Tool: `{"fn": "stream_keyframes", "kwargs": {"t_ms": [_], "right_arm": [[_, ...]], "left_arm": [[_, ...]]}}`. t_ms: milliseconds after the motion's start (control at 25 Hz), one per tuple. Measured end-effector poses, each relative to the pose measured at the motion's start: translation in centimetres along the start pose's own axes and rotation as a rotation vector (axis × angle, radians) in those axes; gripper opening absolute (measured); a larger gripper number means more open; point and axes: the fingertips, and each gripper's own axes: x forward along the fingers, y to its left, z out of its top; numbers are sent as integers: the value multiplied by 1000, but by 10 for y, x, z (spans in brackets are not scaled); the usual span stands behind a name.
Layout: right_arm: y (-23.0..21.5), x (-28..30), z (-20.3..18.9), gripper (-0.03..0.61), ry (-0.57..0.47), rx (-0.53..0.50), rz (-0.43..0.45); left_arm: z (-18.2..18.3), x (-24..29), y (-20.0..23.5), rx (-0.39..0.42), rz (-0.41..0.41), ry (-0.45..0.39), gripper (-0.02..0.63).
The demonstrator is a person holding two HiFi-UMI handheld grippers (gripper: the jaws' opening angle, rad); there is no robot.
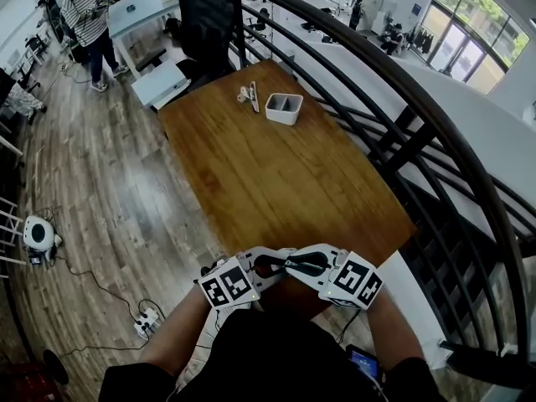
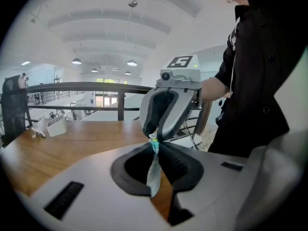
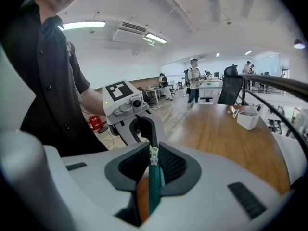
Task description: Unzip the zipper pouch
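Currently the zipper pouch is held over the counter's near edge: left gripper pinches its fabric end, right gripper pinches the zipper pull. Risk: thin fabric slipping out under a jerky pull

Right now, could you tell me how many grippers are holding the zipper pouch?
2. The left gripper is shut on the zipper pouch by its pale edge; the right gripper on its teal zipper.
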Motion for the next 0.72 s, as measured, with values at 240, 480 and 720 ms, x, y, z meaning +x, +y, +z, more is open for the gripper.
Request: {"fn": "stream_keyframes", "kwargs": {"t_ms": [240, 480, 720], "right_arm": [[0, -7, 1, 51, -32, -20, -46], [-9, -24, -1, 43, -82, 16, -108], [-9, -29, -15, 43, -78, 69, -135]], "left_arm": [[1, 2, 0, -18, -7, -16, 46], [-1, -2, 8, -41, 10, -23, 46], [1, 1, 5, -34, 6, -27, 46]]}}
